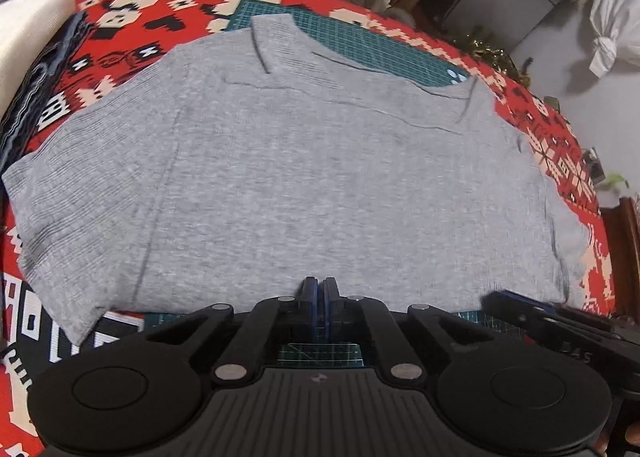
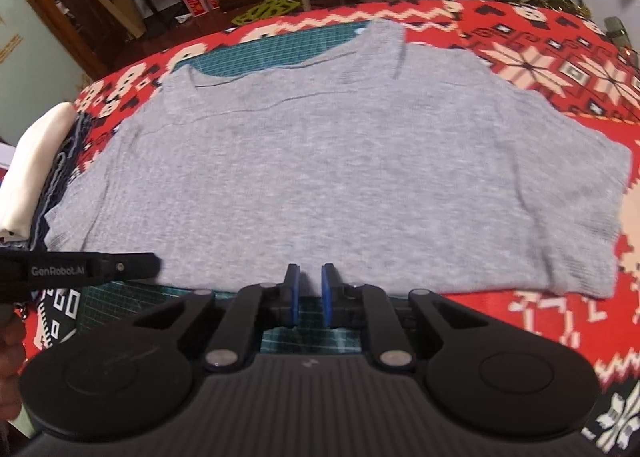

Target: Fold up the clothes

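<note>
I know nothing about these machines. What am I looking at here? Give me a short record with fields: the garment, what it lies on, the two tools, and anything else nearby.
garment: grey shirt, spread flat, neckline at the far side
surface: red patterned cloth with a green grid mat under the shirt
left tool: blue pads together at the shirt's near hem; whether they pinch cloth is not clear
right tool: a small gap between its pads, at the near hem, nothing clearly between them
nearby: white folded fabric at the left edge
</note>
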The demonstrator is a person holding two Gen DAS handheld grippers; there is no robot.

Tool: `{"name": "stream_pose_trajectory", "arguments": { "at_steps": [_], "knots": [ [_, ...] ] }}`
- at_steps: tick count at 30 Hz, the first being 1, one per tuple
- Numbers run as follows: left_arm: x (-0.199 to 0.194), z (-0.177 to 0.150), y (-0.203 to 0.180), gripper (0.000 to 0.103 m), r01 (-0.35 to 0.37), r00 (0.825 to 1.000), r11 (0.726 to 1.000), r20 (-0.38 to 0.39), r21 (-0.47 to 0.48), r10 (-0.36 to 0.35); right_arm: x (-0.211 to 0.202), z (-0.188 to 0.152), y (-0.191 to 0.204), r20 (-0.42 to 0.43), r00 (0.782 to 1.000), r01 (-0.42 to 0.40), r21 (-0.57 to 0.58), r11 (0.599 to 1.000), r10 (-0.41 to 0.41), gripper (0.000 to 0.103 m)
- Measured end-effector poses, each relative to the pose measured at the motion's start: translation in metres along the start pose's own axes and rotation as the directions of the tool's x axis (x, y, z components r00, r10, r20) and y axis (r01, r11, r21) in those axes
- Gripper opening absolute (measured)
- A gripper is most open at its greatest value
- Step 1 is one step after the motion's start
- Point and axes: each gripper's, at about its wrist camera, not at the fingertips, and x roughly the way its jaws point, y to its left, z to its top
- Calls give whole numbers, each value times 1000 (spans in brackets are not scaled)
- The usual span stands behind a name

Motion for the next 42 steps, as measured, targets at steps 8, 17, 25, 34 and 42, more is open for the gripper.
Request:
{"name": "stream_pose_trajectory", "arguments": {
  "at_steps": [8,17,25,34,42],
  "knots": [
    [-6,4,9,5,73,997,995,9,-69,-72,-7,8,-29,1,998,-58,125,990,59,14],
    [9,-6,-16,5,203,979,978,-21,-48,-204,4,9,10,2,987,-162,41,986,162,14],
    [17,-7,-14,5,212,975,974,-44,-80,-216,16,7,15,-53,984,-166,61,984,169,10],
    [23,-9,-12,2,264,961,954,-47,-139,-273,12,9,12,-39,973,-225,90,970,229,13],
    [9,1,2,3,247,968,950,1,-193,-251,20,8,10,-51,963,-257,142,956,266,13]
  ]
}}
